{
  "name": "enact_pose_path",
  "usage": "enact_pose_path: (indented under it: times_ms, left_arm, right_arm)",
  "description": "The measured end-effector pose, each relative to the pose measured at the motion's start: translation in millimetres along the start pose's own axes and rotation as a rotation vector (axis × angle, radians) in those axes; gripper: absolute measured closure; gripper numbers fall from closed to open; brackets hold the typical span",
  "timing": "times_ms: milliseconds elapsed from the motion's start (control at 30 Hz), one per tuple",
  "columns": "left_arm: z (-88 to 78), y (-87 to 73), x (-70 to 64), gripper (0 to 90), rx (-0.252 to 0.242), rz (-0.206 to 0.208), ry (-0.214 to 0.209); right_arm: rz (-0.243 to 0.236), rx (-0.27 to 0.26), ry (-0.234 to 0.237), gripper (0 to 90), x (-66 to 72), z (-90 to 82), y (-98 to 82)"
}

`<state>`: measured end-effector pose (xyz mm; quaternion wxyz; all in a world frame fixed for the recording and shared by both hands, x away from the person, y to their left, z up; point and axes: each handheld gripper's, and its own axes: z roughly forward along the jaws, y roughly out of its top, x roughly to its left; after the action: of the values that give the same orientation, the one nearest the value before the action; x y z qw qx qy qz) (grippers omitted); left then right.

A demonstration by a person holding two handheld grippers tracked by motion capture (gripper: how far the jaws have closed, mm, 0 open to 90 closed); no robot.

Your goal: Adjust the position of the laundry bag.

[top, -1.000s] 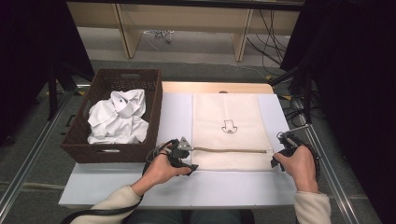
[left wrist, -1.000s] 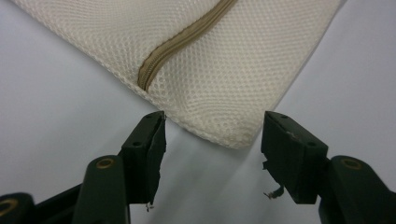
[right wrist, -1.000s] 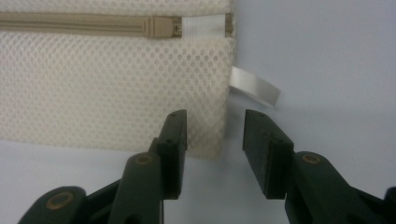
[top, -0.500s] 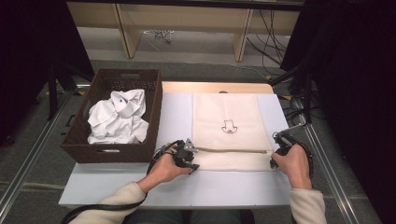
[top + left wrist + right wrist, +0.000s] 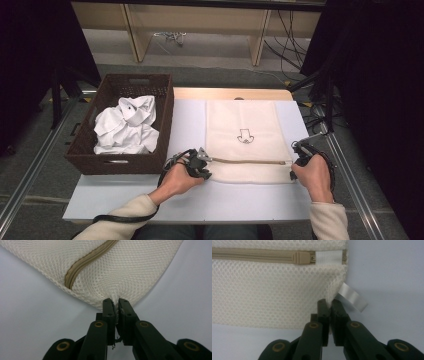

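From the high view, a cream mesh laundry bag [image 5: 243, 140] is lying flat on the white table [image 5: 190, 200], its near end towards the person, with a small dark printed mark [image 5: 245, 135] at its middle and a tan zipper [image 5: 247, 161] running across near the front edge. That view is also showing a dark wicker basket [image 5: 119, 162] of crumpled white cloth [image 5: 125, 125] sitting just left of the bag, which the gripper views are missing. The left gripper [image 5: 115, 302] is pinching the bag's near left corner, its jaws having just been closing and now nipping a tuft of mesh between them; the left gripper view is revealing the honeycomb weave and the zipper's closed end. The right gripper [image 5: 329, 302] is likewise clamping the near right corner, jaws just closed on the mesh; its view is showing the zipper pull [image 5: 303, 257] parked by a white tape end, and a grey label loop [image 5: 352, 298] sticking out beside the jaws.
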<state>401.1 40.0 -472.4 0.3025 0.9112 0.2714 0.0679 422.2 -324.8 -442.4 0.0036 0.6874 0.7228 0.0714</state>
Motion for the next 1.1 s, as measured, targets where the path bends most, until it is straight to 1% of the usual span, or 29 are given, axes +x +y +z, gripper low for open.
enact_pose_path:
  times_ms: [100,133,167,200,233,267,300,333,367,400,433,467,500,533,567,600,633,667,700,733,767,800,833,867,900,933,1000,1067,1100]
  left_arm:
    - [-5.4,-1.1,-1.2,84.4,-0.006,0.006,0.012]
    - [-6.5,-1.4,-1.4,84.4,-0.010,0.004,0.016]
    - [-8.5,-2.1,-1.7,84.4,-0.011,0.004,0.015]
    - [-9.2,-2.8,-3.7,84.4,-0.031,-0.023,0.022]
    - [-10.1,-3.9,-4.1,84.4,-0.039,-0.029,0.026]
    - [-12.6,-4.7,-4.5,84.4,-0.033,-0.031,0.028]
    - [-16.0,-5.6,-3.1,84.4,-0.020,-0.004,0.031]
    - [-16.0,-7.2,-3.9,84.4,-0.048,-0.023,0.039]
    - [-18.7,-8.5,-3.9,84.5,-0.041,-0.029,0.036]
    - [-19.8,-10.4,-3.3,84.5,-0.051,-0.032,0.045]
    - [-22.7,-11.4,-2.9,84.5,-0.041,-0.028,0.041]
    - [-23.6,-13.2,-2.8,84.5,-0.052,-0.029,0.045]
    - [-25.6,-14.2,-2.1,84.4,-0.039,-0.026,0.046]
    - [-26.8,-15.8,-2.2,84.5,-0.050,-0.016,0.046]
    - [-28.3,-17.1,-3.2,84.4,-0.043,-0.032,0.045]
    - [-29.1,-18.5,-3.2,84.4,-0.048,-0.026,0.049]
    - [-30.2,-19.6,-3.1,84.5,-0.042,-0.032,0.041]
    - [-31.1,-21.1,-3.1,84.5,-0.045,-0.028,0.049]
    - [-33.6,-22.2,-3.9,84.5,-0.040,-0.030,0.046]
    - [-34.7,-22.9,-4.1,84.5,-0.041,-0.027,0.053]
    - [-37.0,-24.0,-4.0,84.4,-0.035,-0.020,0.050]
    - [-37.3,-24.9,-4.8,84.5,-0.044,-0.030,0.050]
    - [-38.8,-25.9,-4.7,84.4,-0.047,-0.021,0.058]
    - [-40.8,-26.7,-4.5,84.5,-0.037,-0.022,0.060]
    - [-42.0,-28.6,-4.4,84.5,-0.046,-0.024,0.067]
    - [-43.6,-29.4,-3.9,84.5,-0.037,-0.022,0.054]
    - [-46.1,-33.1,-4.8,84.5,-0.042,-0.033,0.062]
    - [-48.6,-36.5,-4.3,84.5,-0.046,-0.022,0.065]
    - [-50.3,-38.6,-4.7,84.5,-0.043,-0.027,0.069]
  right_arm:
    - [0.062,0.003,0.005,87.9,5.7,-2.5,-1.6]
    - [0.044,-0.025,-0.003,87.9,5.7,-0.8,-2.2]
    - [0.065,-0.007,0.018,87.9,7.0,-1.7,-2.5]
    - [0.030,-0.030,0.007,87.9,6.8,-1.6,-4.7]
    - [0.045,0.003,0.022,87.9,8.7,-3.4,-5.6]
    - [0.021,-0.009,0.019,87.9,8.4,-3.1,-4.9]
    - [0.019,-0.019,0.029,87.9,9.0,-2.9,-5.3]
    - [0.000,-0.017,0.024,87.9,10.0,-3.7,-6.0]
    - [-0.020,-0.014,0.016,87.9,10.9,-4.6,-7.9]
    - [0.020,-0.006,0.022,87.9,16.1,-6.0,-7.9]
    - [-0.011,-0.033,0.030,87.9,15.4,-4.4,-8.3]
    - [-0.011,-0.015,0.050,87.9,16.9,-4.8,-8.7]
    - [0.025,0.014,0.032,87.9,21.8,-6.8,-8.8]
    - [-0.024,0.013,0.041,87.9,20.8,-6.6,-10.1]
    - [0.003,0.025,0.037,87.9,25.1,-7.7,-10.4]
    - [0.017,-0.005,0.034,87.9,27.3,-5.2,-11.4]
    - [0.012,0.029,0.038,87.8,29.1,-7.5,-11.1]
    - [0.001,-0.005,0.033,87.8,30.3,-5.0,-12.4]
    - [-0.004,0.008,0.037,87.8,31.1,-6.2,-13.2]
    - [-0.054,-0.012,0.040,87.8,29.8,-5.7,-13.2]
    - [-0.022,0.015,0.034,87.7,33.2,-7.4,-13.6]
    - [-0.046,0.023,0.034,87.7,34.2,-8.3,-14.7]
    - [-0.015,0.022,0.039,87.7,37.4,-8.3,-15.9]
    - [-0.060,0.018,0.043,87.7,36.5,-8.1,-15.9]
    - [-0.049,-0.008,0.047,87.7,39.1,-6.9,-17.8]
    - [-0.028,0.027,0.043,87.7,43.0,-9.2,-18.4]
    - [-0.066,0.014,0.050,87.6,43.7,-8.3,-19.7]
    - [-0.031,0.054,0.056,87.6,50.2,-9.9,-20.8]
    - [-0.040,0.030,0.059,87.6,51.4,-8.3,-22.3]
